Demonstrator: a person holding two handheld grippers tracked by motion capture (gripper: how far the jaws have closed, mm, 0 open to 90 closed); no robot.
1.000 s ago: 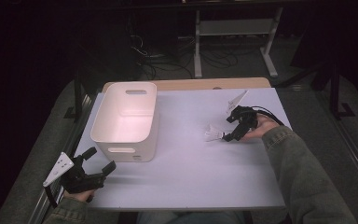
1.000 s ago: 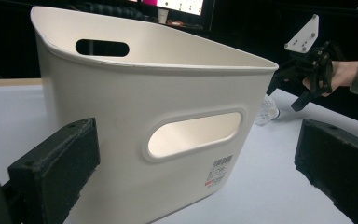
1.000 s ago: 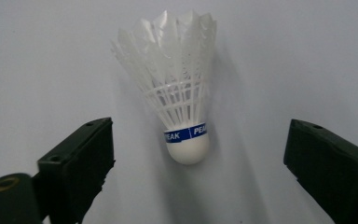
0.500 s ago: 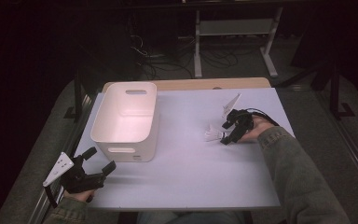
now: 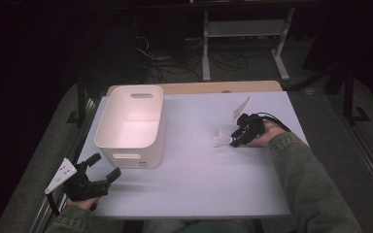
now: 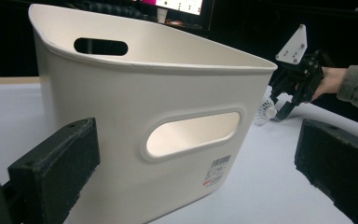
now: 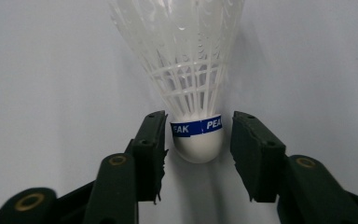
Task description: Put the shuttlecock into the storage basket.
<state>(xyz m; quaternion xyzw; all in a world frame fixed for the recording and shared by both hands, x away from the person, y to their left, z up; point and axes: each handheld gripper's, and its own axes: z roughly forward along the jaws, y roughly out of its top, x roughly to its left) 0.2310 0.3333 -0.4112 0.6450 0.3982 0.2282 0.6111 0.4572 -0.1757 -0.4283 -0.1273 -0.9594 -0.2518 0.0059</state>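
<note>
White table [image 5: 184,194] — R gripper [image 7: 198,140] jaws closing round shuttlecock [image 7: 191,70], slight gap; L gripper [image 5: 97,174] jaws wide, empty.

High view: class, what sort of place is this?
Probably a lab or recording workspace: a white-topped table holding a white bin and a shuttlecock, with a metal stand and loose cables on the dark floor behind.

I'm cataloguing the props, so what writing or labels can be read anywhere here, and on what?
"PEAK": white letters on the blue band around the shuttlecock's cork; a first letter may be hidden by the jaw.
Barcode sticker with small print and a red mark on the white basket's side: too small to read.
Monitor behind the basket: blurred, unreadable.
</note>
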